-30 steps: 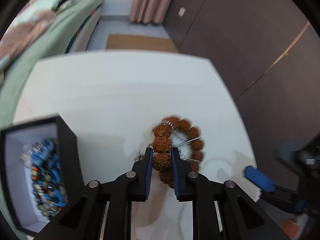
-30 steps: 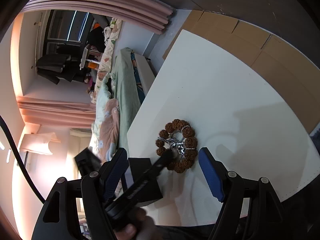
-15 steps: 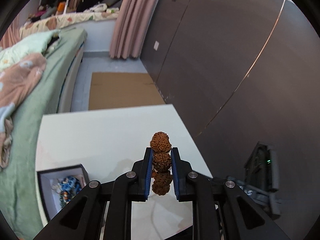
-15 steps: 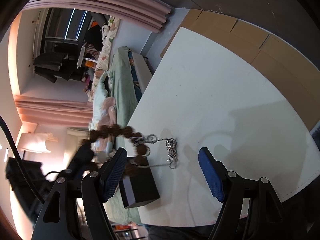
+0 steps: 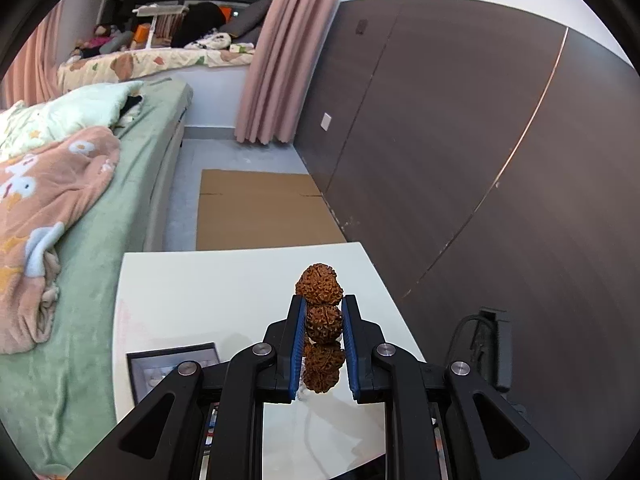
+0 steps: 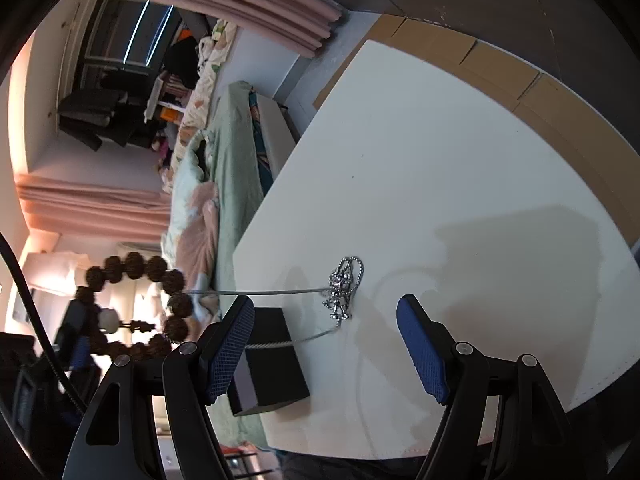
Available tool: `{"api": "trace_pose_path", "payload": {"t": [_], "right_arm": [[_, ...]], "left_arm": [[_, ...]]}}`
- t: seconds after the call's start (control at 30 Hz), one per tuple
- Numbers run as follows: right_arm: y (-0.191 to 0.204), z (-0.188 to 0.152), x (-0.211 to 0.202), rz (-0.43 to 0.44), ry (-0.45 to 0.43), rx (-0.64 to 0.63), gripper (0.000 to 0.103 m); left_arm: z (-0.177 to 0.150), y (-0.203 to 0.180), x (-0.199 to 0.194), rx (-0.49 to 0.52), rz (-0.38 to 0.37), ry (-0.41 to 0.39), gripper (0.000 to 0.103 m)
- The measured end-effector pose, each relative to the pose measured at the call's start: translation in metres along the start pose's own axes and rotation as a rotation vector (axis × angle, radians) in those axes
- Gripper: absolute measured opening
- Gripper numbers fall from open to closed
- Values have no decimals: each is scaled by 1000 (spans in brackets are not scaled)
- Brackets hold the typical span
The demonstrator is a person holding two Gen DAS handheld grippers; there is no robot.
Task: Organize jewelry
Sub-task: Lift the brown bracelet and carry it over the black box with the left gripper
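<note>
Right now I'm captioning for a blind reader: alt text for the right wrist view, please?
Open right gripper hangs over a white table above a silver chain. At left, a brown bead bracelet is held up off the table; a black box sits at the table's edge.

1. The brown knobbly-bead bracelet (image 5: 322, 322) hangs in the air above the desk (image 6: 460, 168), one bead clamped edge-on.
2. The silver chain (image 6: 343, 289) lies bunched on the desk, strands stretched taut toward the bracelet.
3. The black jewelry box (image 6: 276, 364) sits near the chain.
</note>
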State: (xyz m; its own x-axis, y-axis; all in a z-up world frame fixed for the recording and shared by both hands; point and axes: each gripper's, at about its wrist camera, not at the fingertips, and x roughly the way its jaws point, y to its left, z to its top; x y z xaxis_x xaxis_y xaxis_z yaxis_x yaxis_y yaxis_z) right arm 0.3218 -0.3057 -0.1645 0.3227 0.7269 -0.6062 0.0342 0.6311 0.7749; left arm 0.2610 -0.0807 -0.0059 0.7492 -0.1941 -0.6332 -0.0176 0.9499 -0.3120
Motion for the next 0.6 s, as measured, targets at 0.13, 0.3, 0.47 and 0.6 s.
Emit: {"api": "trace_pose_path", "payload": {"t": [0.13,0.3,0.47,0.6], "right_arm": [[6,-3,7,-17,10,-17,74],[9,-3,15,-62,13,-28,74],[17,-6,27,-123,24,-64,74],[26,-9,39,-191,25,-106,74]], "left_arm": [[3,6,-16,1,3,-30,19],[4,18,-25,-14,12,-46,19],[0,36,-27,-46,20,-45,19],[-7,52,-26,-71,26,-35,19]]}}
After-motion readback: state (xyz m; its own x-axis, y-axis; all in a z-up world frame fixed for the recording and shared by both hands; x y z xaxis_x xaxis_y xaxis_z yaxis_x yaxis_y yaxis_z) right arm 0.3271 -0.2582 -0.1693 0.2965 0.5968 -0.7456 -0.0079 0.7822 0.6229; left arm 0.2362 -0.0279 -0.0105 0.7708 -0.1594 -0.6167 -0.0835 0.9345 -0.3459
